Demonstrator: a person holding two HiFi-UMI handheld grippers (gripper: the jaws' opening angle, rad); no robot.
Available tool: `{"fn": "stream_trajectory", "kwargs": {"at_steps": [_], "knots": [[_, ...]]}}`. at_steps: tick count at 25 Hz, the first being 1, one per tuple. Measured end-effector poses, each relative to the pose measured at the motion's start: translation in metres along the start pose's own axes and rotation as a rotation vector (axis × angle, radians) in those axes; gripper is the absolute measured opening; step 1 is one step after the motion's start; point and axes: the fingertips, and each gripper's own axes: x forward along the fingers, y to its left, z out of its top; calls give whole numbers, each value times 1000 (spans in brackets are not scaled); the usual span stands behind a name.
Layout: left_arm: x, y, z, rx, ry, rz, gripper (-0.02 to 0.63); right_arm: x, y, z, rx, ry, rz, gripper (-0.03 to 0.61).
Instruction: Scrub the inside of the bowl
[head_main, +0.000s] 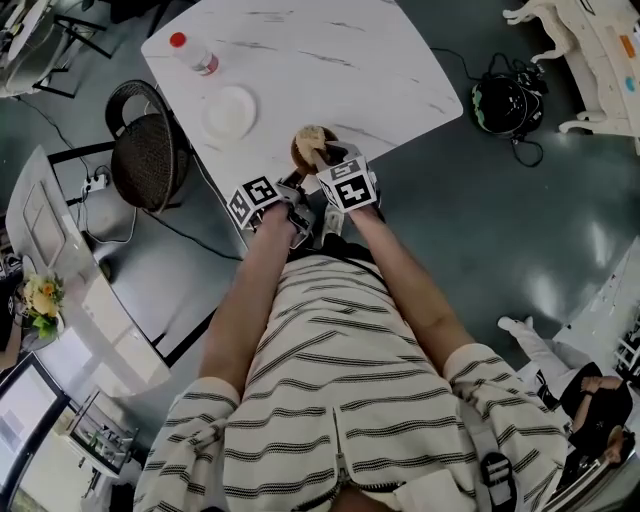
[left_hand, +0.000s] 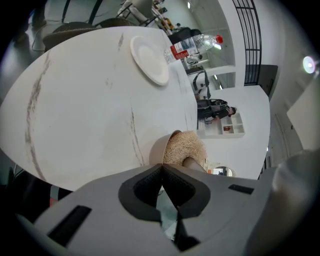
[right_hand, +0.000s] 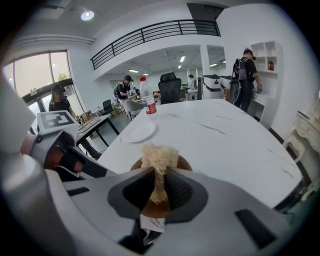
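A brown bowl (head_main: 305, 152) stands at the near edge of the white marble table (head_main: 330, 70). My right gripper (head_main: 327, 163) is over it, shut on a pale loofah scrubber (right_hand: 159, 154) whose tuft sticks up between the pads above the bowl (right_hand: 185, 162). My left gripper (head_main: 295, 192) reaches the bowl's near left rim. In the left gripper view its jaws (left_hand: 162, 172) are pressed together right at the bowl's wall (left_hand: 158, 148), with the scrubber (left_hand: 186, 146) bulging out of the bowl behind. The rim itself is hidden between the pads.
A white plate (head_main: 229, 111) and a red-capped water bottle (head_main: 193, 56) sit further back on the table. A dark mesh chair (head_main: 148, 150) stands left of the table, a black bag (head_main: 507, 101) lies on the floor to the right. People stand far off in the room (right_hand: 246, 75).
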Motion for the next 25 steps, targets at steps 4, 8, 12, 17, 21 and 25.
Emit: {"fn": "stream_trajectory", "kwargs": {"at_steps": [4,8,12,17,21,25], "knots": [[1,-1,1,-14,-4,-3,8,4,11,1,-16,-1,29,67],[0,0,3,-23,-15,-3,8,4,15,-1,-25,6,49,67],[0,1,4,-28,-22,1,8,-1,17,-3,-23,18,71,67],[0,3,5,-36,-27,1,6,-8,19,-13,-20,48,78,66],[-1,2,5,-39,-29,0,8,-13,18,-15,-45,57,74,66],[-1,3,4,-38,-30,0,8,-15,19,-18,-92,62,64,65]]}}
